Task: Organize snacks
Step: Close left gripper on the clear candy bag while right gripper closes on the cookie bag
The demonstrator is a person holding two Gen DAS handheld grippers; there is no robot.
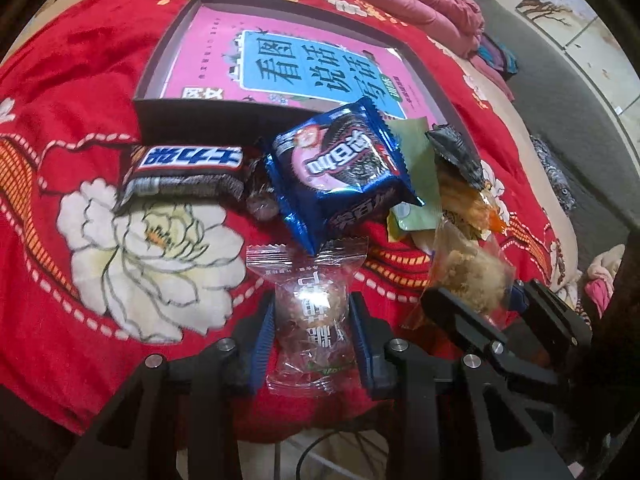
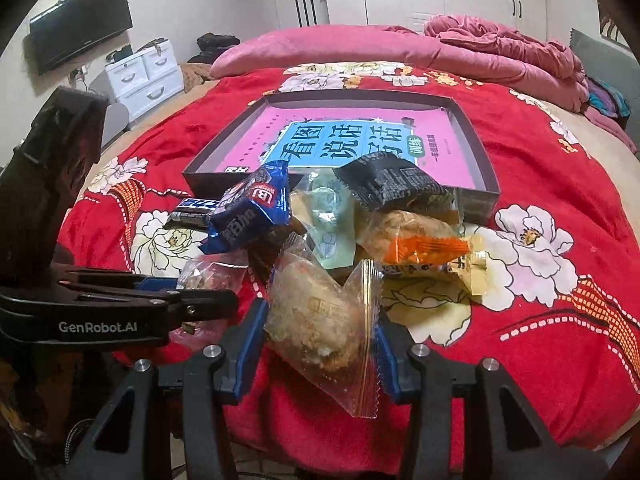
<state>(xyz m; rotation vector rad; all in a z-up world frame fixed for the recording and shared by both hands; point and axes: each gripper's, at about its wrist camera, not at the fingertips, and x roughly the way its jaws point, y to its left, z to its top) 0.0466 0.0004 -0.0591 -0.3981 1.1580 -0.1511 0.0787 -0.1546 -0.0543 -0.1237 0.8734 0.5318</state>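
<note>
right claw (image 2: 320, 340) pinching clear-wrapped pastry (image 2: 320, 320) — snack pile (image 2: 360, 216), box (image 2: 476, 152)

A: What do the tools look like?

B: The left hand-held gripper (image 1: 312, 336) is matte black, with angular linkage arms fanning from the bottom of the frame. Round silver screws sit at the pivots. Its fingers (image 1: 262, 340) carry blue ribbed pads on the inner faces.

A: And the other one?

B: The right hand-held gripper (image 2: 320, 340) has the same build: black arms, silver screw heads, blue ribbed pads along its fingers (image 2: 248, 344).

A: Any markings?

B: At the lower left of the right wrist view, the left tool's black side reads "GenRobot.AI" in white letters. A dark cable runs along the bottom edge of the left wrist view.
</note>
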